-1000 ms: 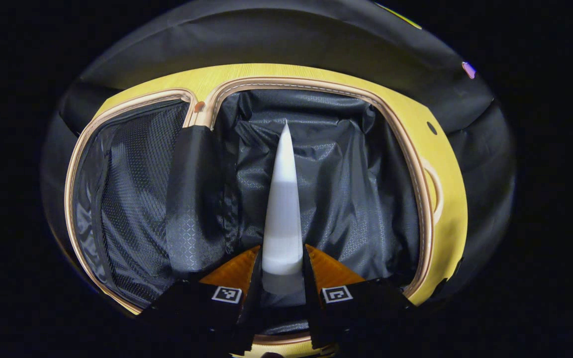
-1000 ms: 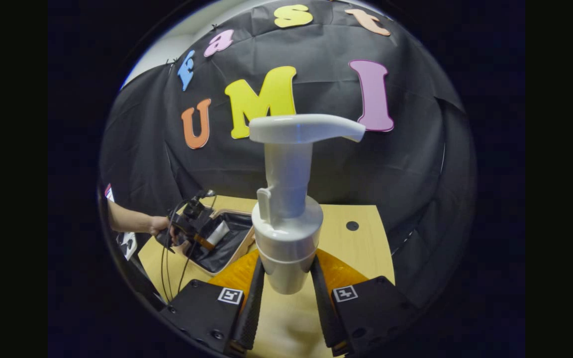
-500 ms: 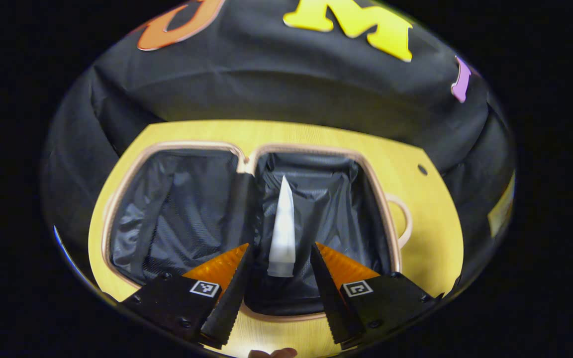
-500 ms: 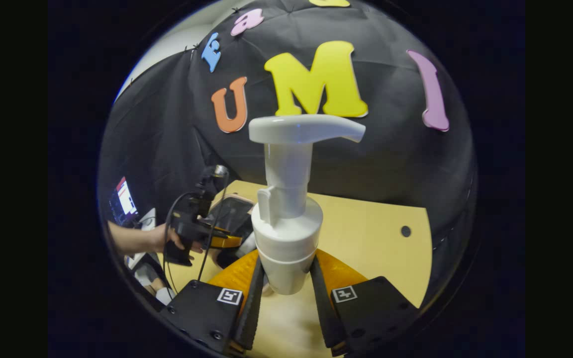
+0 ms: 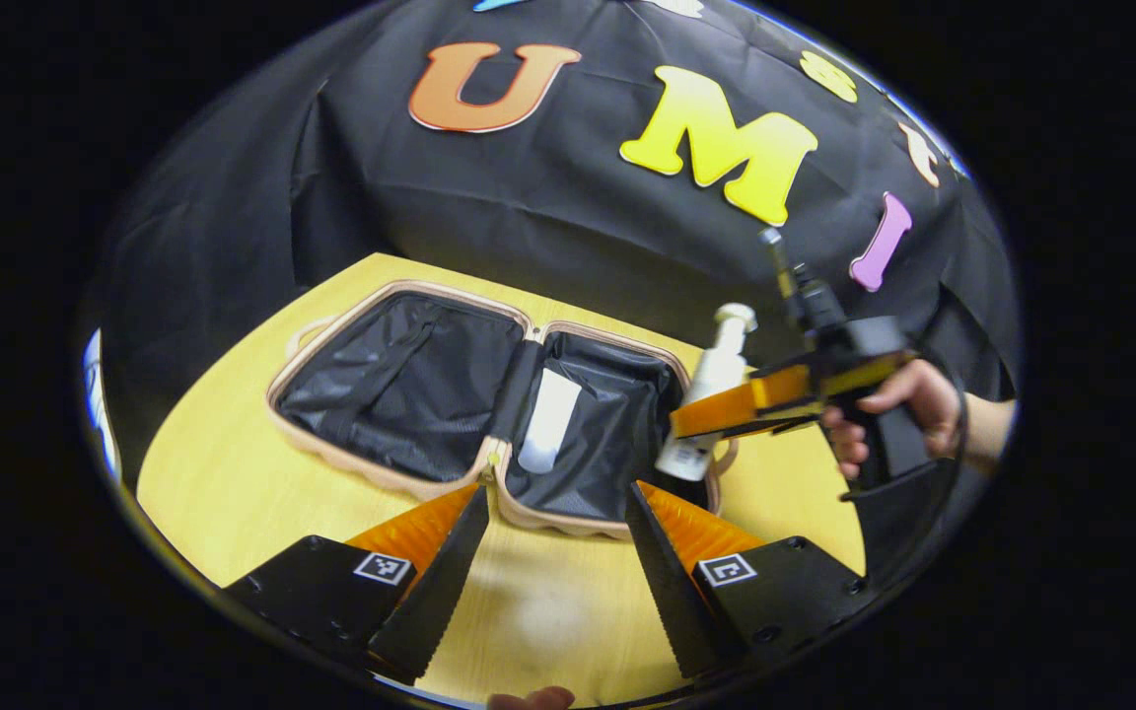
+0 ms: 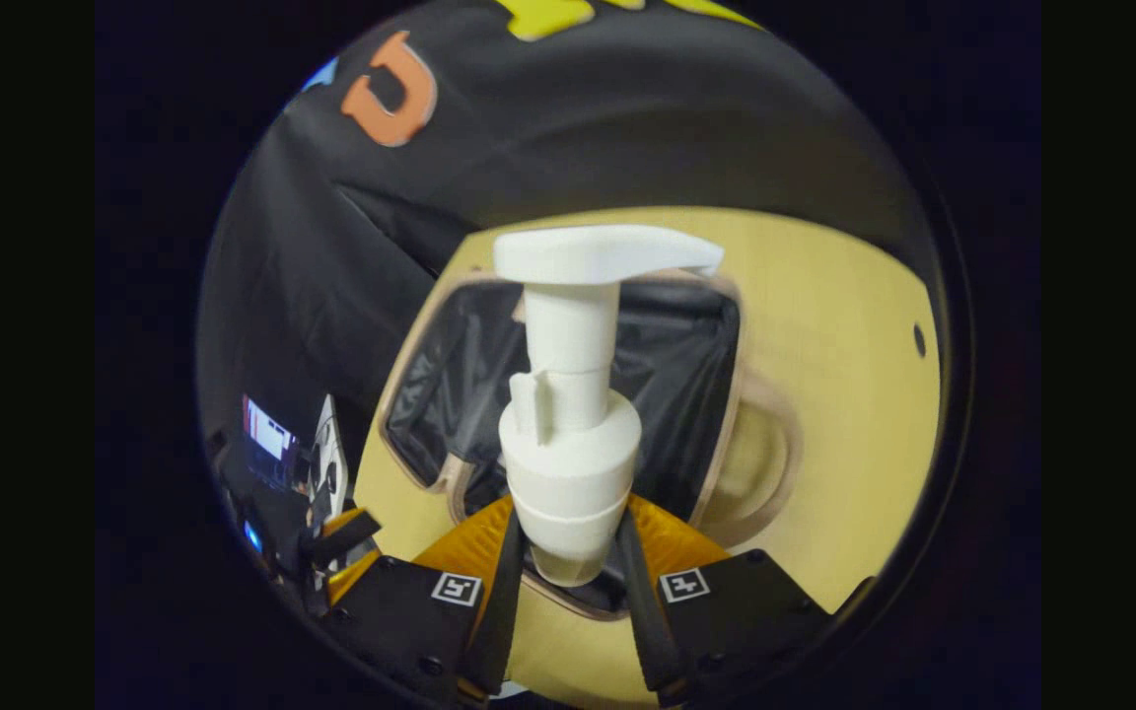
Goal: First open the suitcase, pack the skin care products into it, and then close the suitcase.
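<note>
Gripping pump bottle (image 6: 568, 434), right tongs (image 6: 568, 582) above suitcase (image 6: 726, 414)

The table (image 5: 233, 473) has a pale yellow wood-grain top with a rounded near edge, and its bare surface catches a soft patch of light close to the front. A small dark hole (image 6: 918, 340) sits in the top toward its right side in the right gripper view. Behind the table hangs the black cloth wall (image 5: 233, 217), creased and draped down to the far edge of the top. Off at the left in the right gripper view, a lit screen (image 6: 267, 434) glows in the dim corner, too small and blurred to make out further.
</note>
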The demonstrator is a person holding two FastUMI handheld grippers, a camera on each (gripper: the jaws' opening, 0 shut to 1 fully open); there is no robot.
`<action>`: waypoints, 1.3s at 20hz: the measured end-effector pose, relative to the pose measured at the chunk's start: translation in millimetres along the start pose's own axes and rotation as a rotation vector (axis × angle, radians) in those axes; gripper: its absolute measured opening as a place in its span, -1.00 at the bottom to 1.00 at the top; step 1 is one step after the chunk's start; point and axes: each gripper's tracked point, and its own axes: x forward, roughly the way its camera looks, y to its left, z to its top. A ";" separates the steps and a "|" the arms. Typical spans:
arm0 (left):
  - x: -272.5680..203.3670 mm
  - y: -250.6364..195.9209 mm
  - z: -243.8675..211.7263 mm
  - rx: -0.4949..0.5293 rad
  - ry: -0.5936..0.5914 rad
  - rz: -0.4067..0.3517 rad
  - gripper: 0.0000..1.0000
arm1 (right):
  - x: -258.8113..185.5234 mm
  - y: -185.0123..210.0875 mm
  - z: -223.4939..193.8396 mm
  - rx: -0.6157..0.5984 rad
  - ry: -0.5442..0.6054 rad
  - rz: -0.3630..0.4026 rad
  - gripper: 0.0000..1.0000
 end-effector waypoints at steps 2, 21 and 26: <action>-14.4 12.9 -11.9 -0.058 -0.004 0.015 0.80 | 23.7 -12.9 -2.3 0.066 0.065 -0.049 -0.02; -46.1 77.2 28.6 -0.200 -0.122 0.048 0.82 | 23.5 -12.4 4.2 0.200 0.032 -0.162 0.36; -42.0 96.0 48.1 -0.108 -0.143 0.120 0.82 | -63.3 1.6 16.7 -0.099 -0.244 -0.160 0.49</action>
